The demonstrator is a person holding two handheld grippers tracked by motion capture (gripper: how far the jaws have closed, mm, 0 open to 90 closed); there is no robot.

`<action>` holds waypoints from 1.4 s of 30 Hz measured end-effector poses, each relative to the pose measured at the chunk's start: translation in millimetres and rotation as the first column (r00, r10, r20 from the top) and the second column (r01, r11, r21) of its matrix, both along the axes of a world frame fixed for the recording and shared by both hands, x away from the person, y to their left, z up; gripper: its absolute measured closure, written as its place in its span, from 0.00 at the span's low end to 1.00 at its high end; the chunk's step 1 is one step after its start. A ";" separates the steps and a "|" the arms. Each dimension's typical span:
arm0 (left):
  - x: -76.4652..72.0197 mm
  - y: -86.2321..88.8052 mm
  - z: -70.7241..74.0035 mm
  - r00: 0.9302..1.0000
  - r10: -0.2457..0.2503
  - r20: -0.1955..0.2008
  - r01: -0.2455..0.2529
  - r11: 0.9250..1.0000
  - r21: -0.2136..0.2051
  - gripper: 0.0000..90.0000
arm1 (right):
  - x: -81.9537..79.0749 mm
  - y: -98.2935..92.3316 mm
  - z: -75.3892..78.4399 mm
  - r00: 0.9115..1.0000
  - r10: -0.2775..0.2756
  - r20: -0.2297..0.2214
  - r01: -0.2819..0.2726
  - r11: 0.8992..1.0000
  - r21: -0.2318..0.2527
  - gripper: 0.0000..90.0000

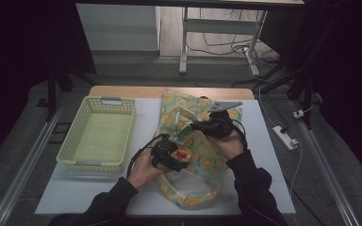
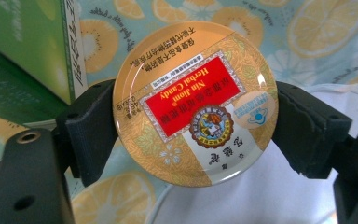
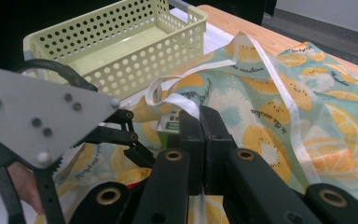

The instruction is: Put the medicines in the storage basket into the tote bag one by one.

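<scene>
1. Gold-rimmed, round and flat, the tin sits clamped edge-on between the two black jaws of the left gripper, its red "Herbal Candy" label upside down in the left gripper view.
2. From the high view the same tin shows as a small red spot at the tip of the left gripper, just above the bag.
3. That bag lies flat on the table, a pale blue cloth printed with orange slices, with a white strap along its edge.
4. Right gripper: its jaws are pressed together, and the white strap runs in between them, so they pinch the strap and lift that edge of the bag.
5. In the high view the right gripper is held over the middle of the bag, near the left gripper and a little farther from the person.
6. A green box stands just behind the tin at the upper left of the left gripper view; the same box peeks out beside the right jaws.
7. Left of the bag stands a pale yellow basket with perforated walls, well apart from both grippers.
8. Dark sleeves come in from the bottom edge of the high view.
</scene>
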State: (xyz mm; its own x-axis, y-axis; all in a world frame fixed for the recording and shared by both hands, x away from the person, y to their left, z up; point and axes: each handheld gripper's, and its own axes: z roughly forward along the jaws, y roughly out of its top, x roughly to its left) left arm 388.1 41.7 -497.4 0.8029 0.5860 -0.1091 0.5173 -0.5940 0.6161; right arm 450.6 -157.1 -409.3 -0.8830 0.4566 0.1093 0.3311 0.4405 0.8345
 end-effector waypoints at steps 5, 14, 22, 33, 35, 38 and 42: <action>3.5 -6.3 -4.2 1.000 -0.005 0.007 0.005 1.000 0.011 0.23 | 0.2 0.3 -0.5 1.000 0.000 -0.002 0.000 1.000 -0.001 0.98; 9.1 -18.3 -10.7 1.000 0.002 0.024 -0.002 1.000 0.022 0.23 | 0.6 0.0 -0.6 1.000 -0.001 0.000 0.001 1.000 -0.001 0.98; 17.3 -26.9 -13.4 0.999 0.012 0.050 -0.014 0.999 0.033 0.23 | 0.5 -0.1 -0.7 1.000 -0.003 -0.001 0.003 1.000 -0.003 0.98; 24.7 -30.6 -22.8 0.997 0.040 0.072 -0.043 0.998 0.045 0.22 | 0.6 0.3 -1.2 1.000 -0.003 -0.002 0.003 1.000 -0.005 0.98; 25.5 -29.2 -22.5 0.997 0.037 0.066 -0.039 0.999 0.037 0.20 | 0.6 0.4 -1.3 1.000 -0.003 -0.002 0.003 1.000 -0.007 0.98; 25.3 -27.7 -19.7 0.997 0.033 0.065 -0.035 0.999 0.029 0.17 | 0.5 0.4 -1.3 1.000 -0.002 -0.002 0.002 1.000 -0.006 0.98; 21.3 -26.8 -13.0 0.997 0.020 0.071 -0.021 0.999 0.025 0.14 | 0.4 0.2 -1.0 1.000 -0.003 -0.001 0.003 1.000 -0.004 0.98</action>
